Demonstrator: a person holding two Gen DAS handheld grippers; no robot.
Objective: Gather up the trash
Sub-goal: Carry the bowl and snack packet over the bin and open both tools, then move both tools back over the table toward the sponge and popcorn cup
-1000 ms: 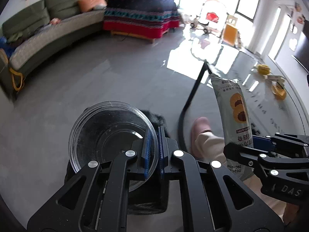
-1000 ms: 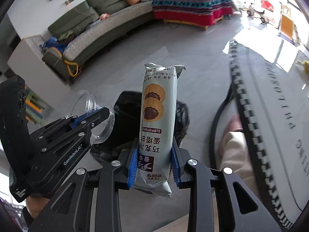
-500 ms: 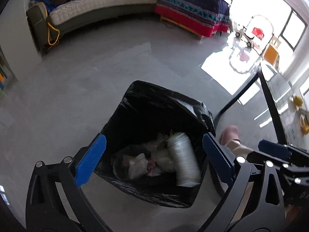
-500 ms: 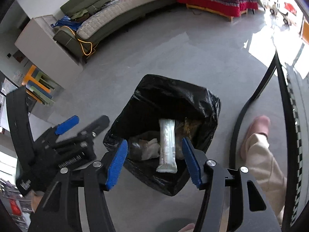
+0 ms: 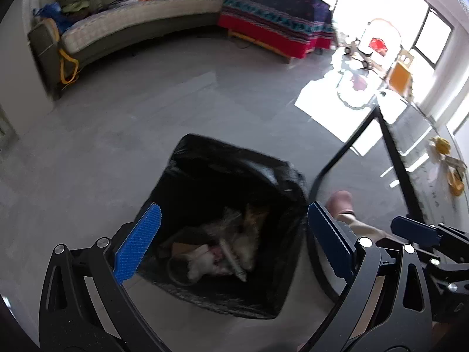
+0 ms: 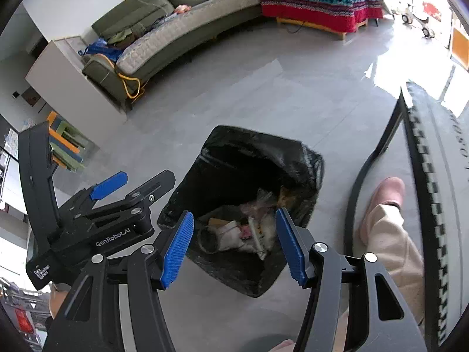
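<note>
A bin lined with a black bag [image 5: 234,164] [image 6: 263,146] stands on the grey floor right below both grippers. Among crumpled wrappers inside it lie a clear plastic bowl [image 5: 178,272] [image 6: 208,237] and a long snack packet [image 5: 231,261] [image 6: 258,242]. My left gripper [image 5: 233,214] hangs over the bin, wide open with nothing between its blue pads [image 5: 137,246]. It also shows in the right wrist view as the left gripper [image 6: 140,182], beside the bin's left rim. My right gripper [image 6: 233,215] is open and empty above the bin's near side.
A person's pink slipper [image 6: 387,193] and beige trouser leg [image 6: 390,246] stand just right of the bin. Beside them are a black curved table leg [image 6: 366,173] and the table edge [image 6: 425,176]. A grey sofa [image 5: 132,26] and a covered bed [image 5: 272,20] line the far wall.
A second ago the left gripper was shut on the clear bowl and the right on the snack packet. Both opened, and the bowl and packet now lie in the bin.
</note>
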